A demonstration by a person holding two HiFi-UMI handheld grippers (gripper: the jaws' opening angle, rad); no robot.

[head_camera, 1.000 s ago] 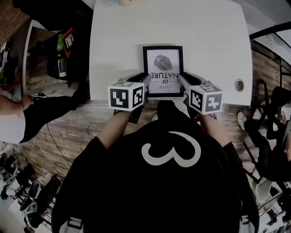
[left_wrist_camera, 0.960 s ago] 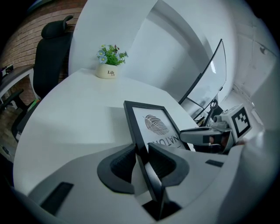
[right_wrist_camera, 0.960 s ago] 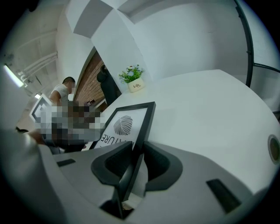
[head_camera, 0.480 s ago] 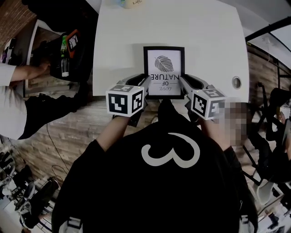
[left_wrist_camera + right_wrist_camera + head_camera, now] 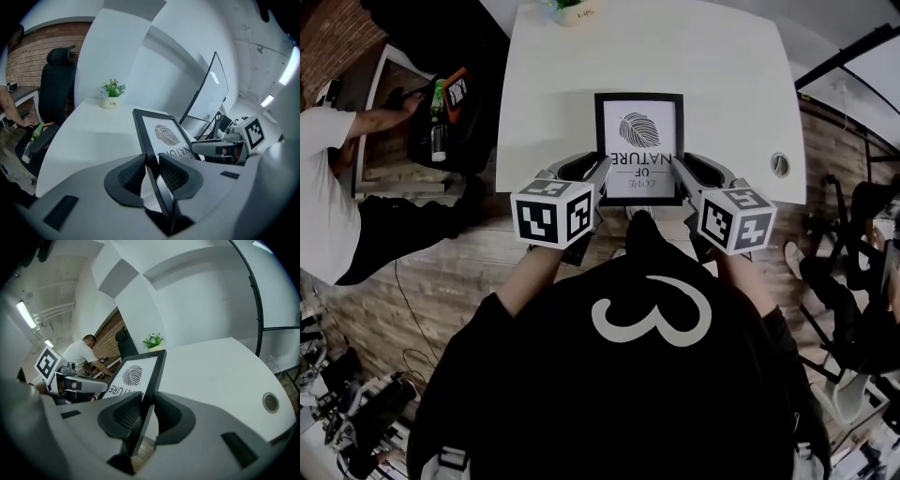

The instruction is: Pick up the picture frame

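fingers of the left gripper pinch the left rail of the picture frame, the black edge clamped between the ribbed pads. the frame, with its leaf print, is held tilted over the near edge of the white desk, carried between both grippers. on its right rail the right gripper has its fingers pinched on in the same way. a small potted plant stands at the desk's far edge.

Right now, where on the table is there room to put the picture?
Bare table lies between the picture frame and the potted plant at the far edge, and right of the frame toward the round hole. Crowded: the near edge, where left gripper and right gripper clamp the frame.
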